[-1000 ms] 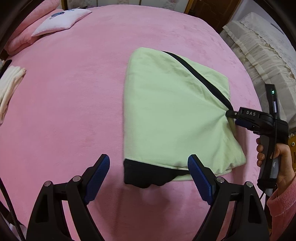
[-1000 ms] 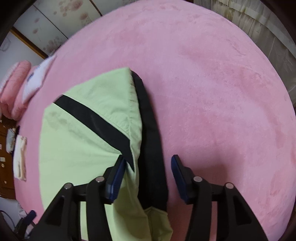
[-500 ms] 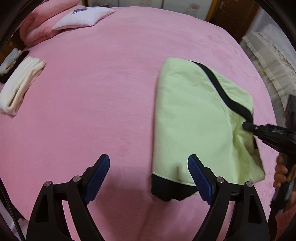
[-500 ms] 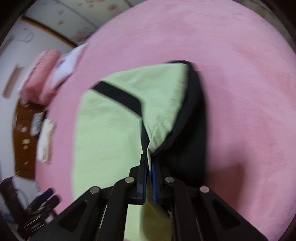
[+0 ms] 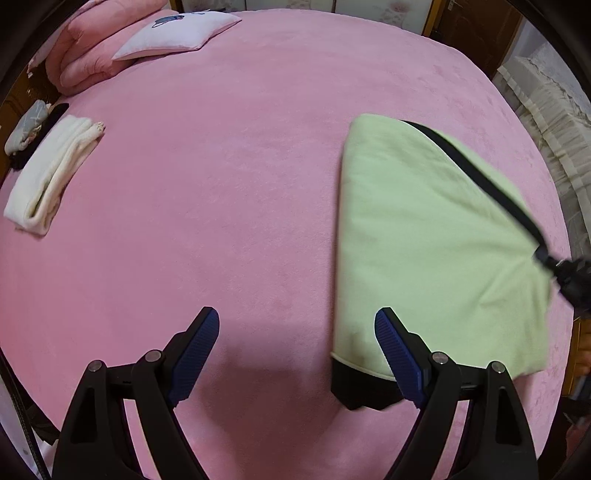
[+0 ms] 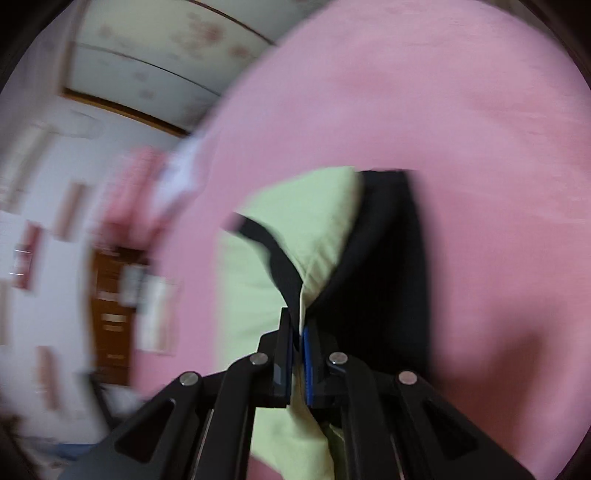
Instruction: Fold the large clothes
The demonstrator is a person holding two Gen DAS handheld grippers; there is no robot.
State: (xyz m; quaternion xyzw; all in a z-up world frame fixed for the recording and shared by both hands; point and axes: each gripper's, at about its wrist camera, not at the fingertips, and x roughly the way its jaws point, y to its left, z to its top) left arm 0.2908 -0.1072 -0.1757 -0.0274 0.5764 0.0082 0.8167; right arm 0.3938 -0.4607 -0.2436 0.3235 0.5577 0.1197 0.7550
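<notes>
A light green garment (image 5: 424, 236) with a black stripe and black hem lies folded on the pink bed (image 5: 221, 184), at the right of the left wrist view. My left gripper (image 5: 295, 347) hangs open over bare bedding just left of the garment's near black corner, holding nothing. My right gripper (image 6: 298, 332) is shut on the garment's edge (image 6: 306, 291), where green cloth and black trim meet, and pulls it up into a peak. In the left wrist view that gripper (image 5: 546, 260) pinches the garment's right corner. The right wrist view is blurred.
A folded white cloth (image 5: 51, 173) lies at the bed's left edge beside a grey bundle (image 5: 26, 127). A pink folded quilt (image 5: 88, 55) and a white pillow (image 5: 177, 33) sit at the far left. A lace-covered piece of furniture (image 5: 554, 122) stands beyond the bed's right side.
My right gripper closed on the garment's edge and lifted it, tilting up. My left gripper slid left, so the garment now sits further right in its view.
</notes>
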